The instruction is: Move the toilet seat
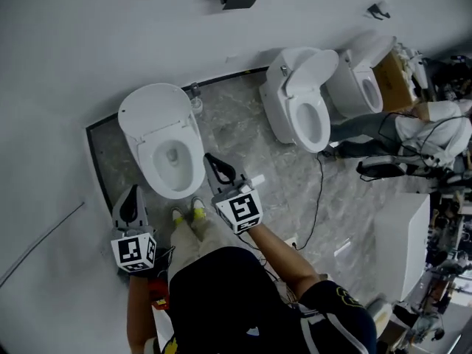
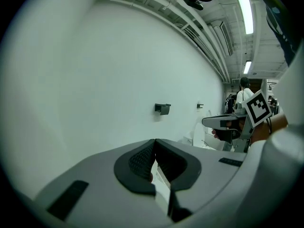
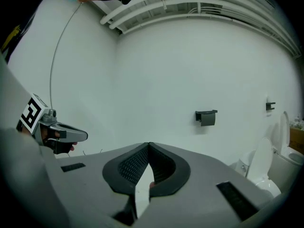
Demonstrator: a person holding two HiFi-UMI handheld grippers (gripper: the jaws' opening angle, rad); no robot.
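Head view: left claw and right claw both closed, empty.

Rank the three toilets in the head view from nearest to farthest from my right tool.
1. Left toilet: lid up, just left of the right tool, almost beside its tips.
2. Middle toilet: up and to the right, against the same wall.
3. Far toilet: beyond the middle one, farthest right along the wall.
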